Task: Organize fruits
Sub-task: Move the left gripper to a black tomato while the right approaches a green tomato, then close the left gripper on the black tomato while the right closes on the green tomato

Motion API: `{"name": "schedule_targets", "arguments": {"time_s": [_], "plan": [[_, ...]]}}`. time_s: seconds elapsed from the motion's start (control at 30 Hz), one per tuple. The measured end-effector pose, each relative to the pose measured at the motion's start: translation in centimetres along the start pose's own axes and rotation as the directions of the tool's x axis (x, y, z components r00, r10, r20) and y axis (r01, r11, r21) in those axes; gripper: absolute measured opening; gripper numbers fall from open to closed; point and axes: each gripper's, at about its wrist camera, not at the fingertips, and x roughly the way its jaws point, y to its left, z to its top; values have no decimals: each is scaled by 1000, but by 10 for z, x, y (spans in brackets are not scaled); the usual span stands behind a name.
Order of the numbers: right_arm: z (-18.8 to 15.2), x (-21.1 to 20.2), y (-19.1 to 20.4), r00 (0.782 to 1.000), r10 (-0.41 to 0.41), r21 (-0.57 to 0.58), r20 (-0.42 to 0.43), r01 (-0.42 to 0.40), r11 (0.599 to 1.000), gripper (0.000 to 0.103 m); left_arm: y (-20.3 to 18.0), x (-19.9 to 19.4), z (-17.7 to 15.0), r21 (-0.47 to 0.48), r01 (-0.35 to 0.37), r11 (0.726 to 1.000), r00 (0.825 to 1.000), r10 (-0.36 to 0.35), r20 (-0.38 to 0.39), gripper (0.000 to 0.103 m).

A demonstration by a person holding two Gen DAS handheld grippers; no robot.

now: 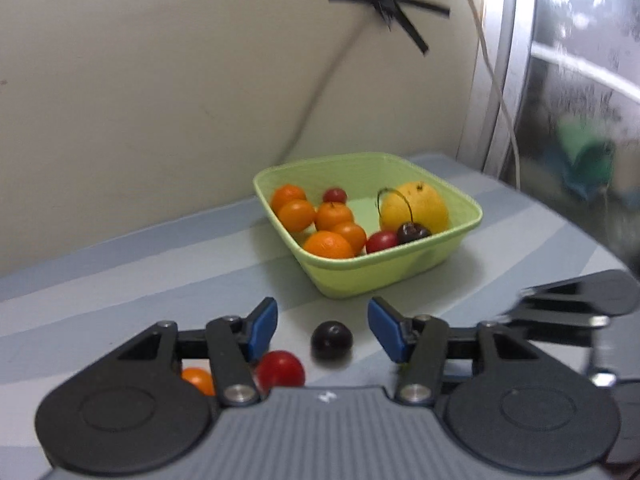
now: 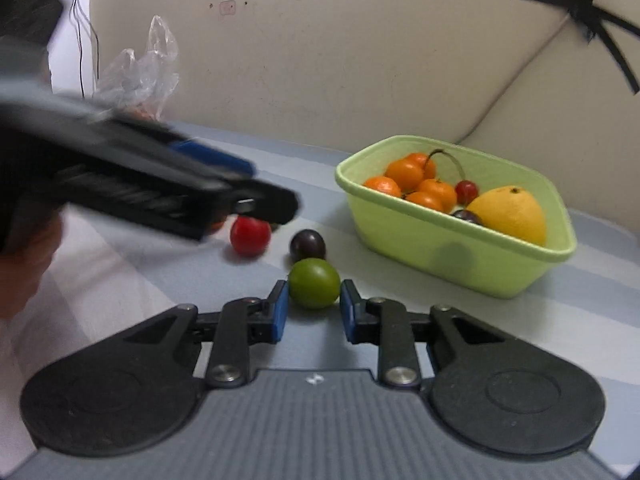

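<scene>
My left gripper [image 1: 323,328] stands open over the striped tabletop, with a dark plum [image 1: 332,339] lying between its blue pads, untouched. A red fruit [image 1: 280,370] and a small orange [image 1: 198,380] lie just behind its left finger. In the right wrist view my right gripper [image 2: 313,304] is shut on a green fruit [image 2: 314,283], held at the pad tips on the table. The dark plum [image 2: 307,245] and red fruit [image 2: 250,236] lie just beyond it. A light green basket [image 1: 360,280] [image 2: 460,264] holds several oranges, cherries and a yellow fruit.
The blurred left gripper [image 2: 268,188] crosses the right wrist view from the left, with a person's hand [image 2: 24,264] behind it. A clear plastic bag [image 2: 140,76] lies at the back by the wall. A cable [image 1: 320,92] hangs down the wall behind the basket.
</scene>
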Motion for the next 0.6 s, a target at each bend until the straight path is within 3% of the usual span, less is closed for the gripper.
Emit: {"name": "schedule_targets", "arguments": {"time_s": [0.23, 0.33, 0.6], "plan": [[-24, -27, -23, 1000, -22, 78, 20, 20, 997, 30, -22, 22, -12, 139, -40, 989, 993, 55, -106, 44], [-24, -28, -30, 999, -12, 129, 37, 7, 992, 30, -29, 21, -13, 175, -51, 983, 992, 70, -102, 26], [-24, -36, -25, 999, -24, 119, 45, 18, 993, 30, -38, -22, -30, 104, -22, 994, 998, 27, -50, 26]]}}
